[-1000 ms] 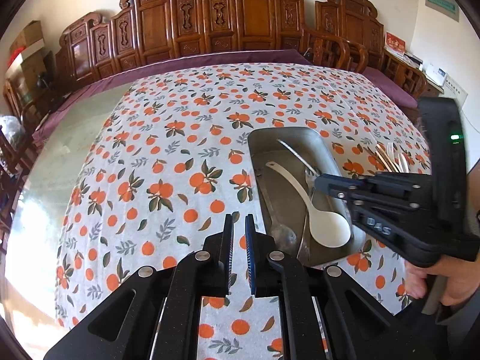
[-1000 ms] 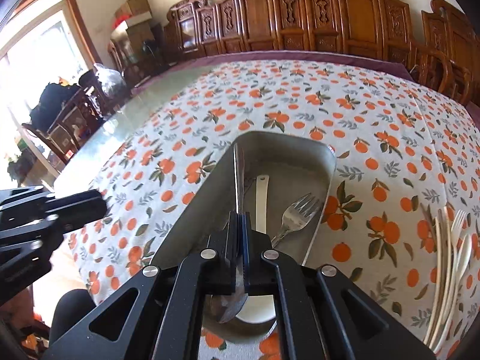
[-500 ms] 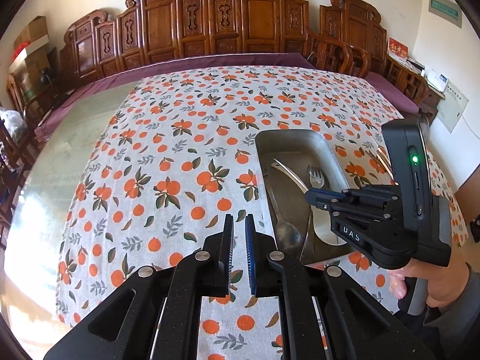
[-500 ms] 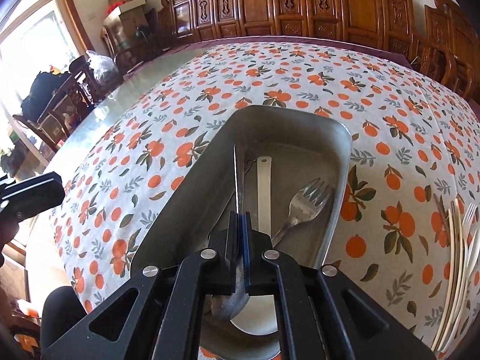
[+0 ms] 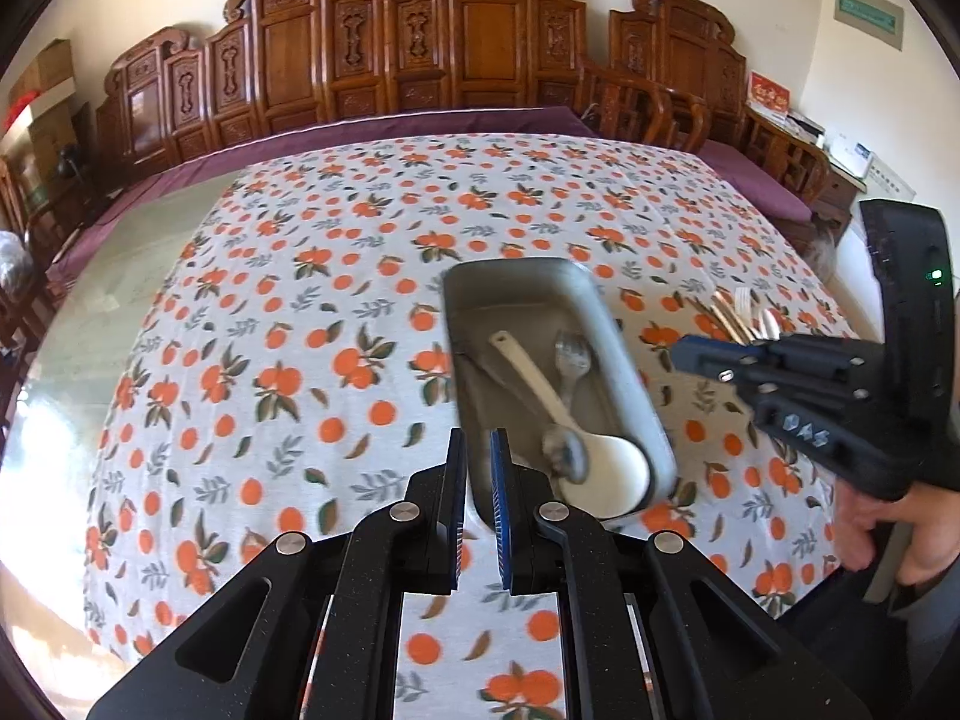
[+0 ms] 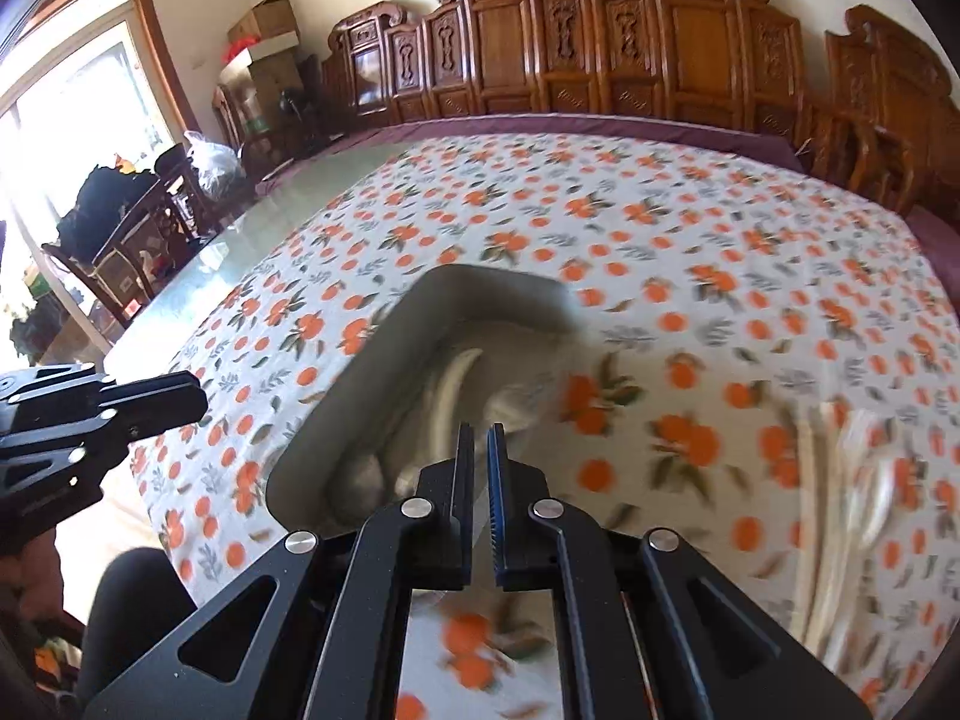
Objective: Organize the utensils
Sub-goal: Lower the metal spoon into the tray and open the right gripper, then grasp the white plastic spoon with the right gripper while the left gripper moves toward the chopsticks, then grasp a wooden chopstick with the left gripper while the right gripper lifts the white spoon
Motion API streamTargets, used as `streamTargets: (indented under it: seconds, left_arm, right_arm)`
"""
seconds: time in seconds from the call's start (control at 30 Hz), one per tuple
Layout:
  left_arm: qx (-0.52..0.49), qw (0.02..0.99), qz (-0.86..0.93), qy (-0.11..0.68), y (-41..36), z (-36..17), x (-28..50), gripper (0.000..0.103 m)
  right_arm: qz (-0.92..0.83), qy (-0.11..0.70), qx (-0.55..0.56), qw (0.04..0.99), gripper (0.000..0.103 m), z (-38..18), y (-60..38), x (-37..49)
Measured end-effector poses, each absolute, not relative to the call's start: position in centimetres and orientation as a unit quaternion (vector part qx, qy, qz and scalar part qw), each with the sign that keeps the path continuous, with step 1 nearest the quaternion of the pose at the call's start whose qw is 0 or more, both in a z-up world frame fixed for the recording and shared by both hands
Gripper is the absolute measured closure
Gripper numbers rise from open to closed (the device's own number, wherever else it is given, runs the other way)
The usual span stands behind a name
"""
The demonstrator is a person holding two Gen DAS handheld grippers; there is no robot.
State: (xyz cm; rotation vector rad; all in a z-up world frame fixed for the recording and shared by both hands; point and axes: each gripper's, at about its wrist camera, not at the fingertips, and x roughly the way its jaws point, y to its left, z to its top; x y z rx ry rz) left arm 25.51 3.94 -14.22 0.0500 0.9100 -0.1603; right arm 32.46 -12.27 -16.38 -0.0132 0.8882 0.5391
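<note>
- While the metal tray [image 5: 624, 372] sits on the orange-print tablecloth [image 5: 300, 360], it holds a white spoon [image 5: 606, 468], a fork [image 5: 570, 360] and a metal spoon [image 5: 564, 450]
- Left gripper [image 5: 477, 480]: jaws nearly closed, empty, near tray's near-left corner
- Right gripper [image 6: 479, 468]: jaws nearly closed, nothing between them, above tray's near end
- More utensils [image 5: 744, 318] lie right of tray

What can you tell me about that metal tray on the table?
The tray is a dull grey, deep metal oblong with rounded corners, lying flat on the orange-print tablecloth. Inside lie a white spoon, a metal spoon and a fork, handles pointing toward its far end. Neither gripper touches it.
</note>
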Motion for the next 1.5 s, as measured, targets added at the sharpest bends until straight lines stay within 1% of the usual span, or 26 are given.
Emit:
streamTargets:
  seconds: [0.23, 0.33, 0.37, 0.47, 0.57, 0.63, 0.67, 0.7, 0.77, 0.8, 1.0, 1.5]
  left_arm:
    - [0.029, 0.894, -0.104, 0.435, 0.6, -14.5, 25.5, 0.095]
    - [0.029, 0.892, -0.112, 0.438, -0.6, -14.9, 25.5, 0.095]
    - [0.029, 0.890, -0.116, 0.439, -1.1, -15.2, 25.4, 0.094]
    - [0.032, 0.889, -0.120, 0.441, -2.0, -15.6, 25.3, 0.088]
    - [0.037, 0.886, -0.125, 0.444, -3.2, -16.0, 25.4, 0.087]
    - [0.041, 0.885, -0.127, 0.446, -4.0, -16.3, 25.5, 0.083]
    - [0.044, 0.884, -0.129, 0.447, -4.5, -16.5, 25.6, 0.078]
    - [0.046, 0.884, -0.131, 0.447, -5.0, -16.6, 25.7, 0.073]
    - [0.051, 0.883, -0.135, 0.447, -5.7, -16.7, 25.8, 0.068]
    - [0.053, 0.882, -0.137, 0.447, -6.3, -16.8, 26.0, 0.065]
    - [0.064, 0.878, -0.149, 0.450, -8.6, -17.2, 26.8, 0.065]
    - [0.087, 0.866, -0.160, 0.466, -11.2, -18.8, 27.3, 0.065]
  right_arm:
    - [0.210, 0.414, -0.022, 0.885, 0.096, -15.1, -19.6, 31.5]
    - [0.186, 0.414, -0.013, 0.891, 0.096, -15.0, -22.9, 31.5]
    - [0.179, 0.414, -0.009, 0.893, 0.096, -15.1, -23.8, 31.5]
    - [0.153, 0.414, 0.009, 0.897, 0.096, -15.3, -26.9, 31.8]
    - [0.130, 0.416, 0.021, 0.900, 0.096, -16.0, -29.3, 32.0]
    - [0.115, 0.423, 0.031, 0.898, 0.096, -17.0, -30.9, 32.4]
    - [0.110, 0.427, 0.034, 0.897, 0.095, -17.5, -31.3, 32.7]
    - [0.105, 0.430, 0.037, 0.896, 0.091, -18.1, -31.8, 32.8]
    - [0.097, 0.441, 0.044, 0.891, 0.087, -19.4, -32.6, 33.1]
    - [0.095, 0.447, 0.046, 0.888, 0.087, -20.1, -32.8, 33.3]
    - [0.096, 0.472, 0.037, 0.876, 0.087, -23.2, -32.0, 34.0]
    - [0.093, 0.497, 0.005, 0.862, 0.087, -25.3, -30.1, 34.7]
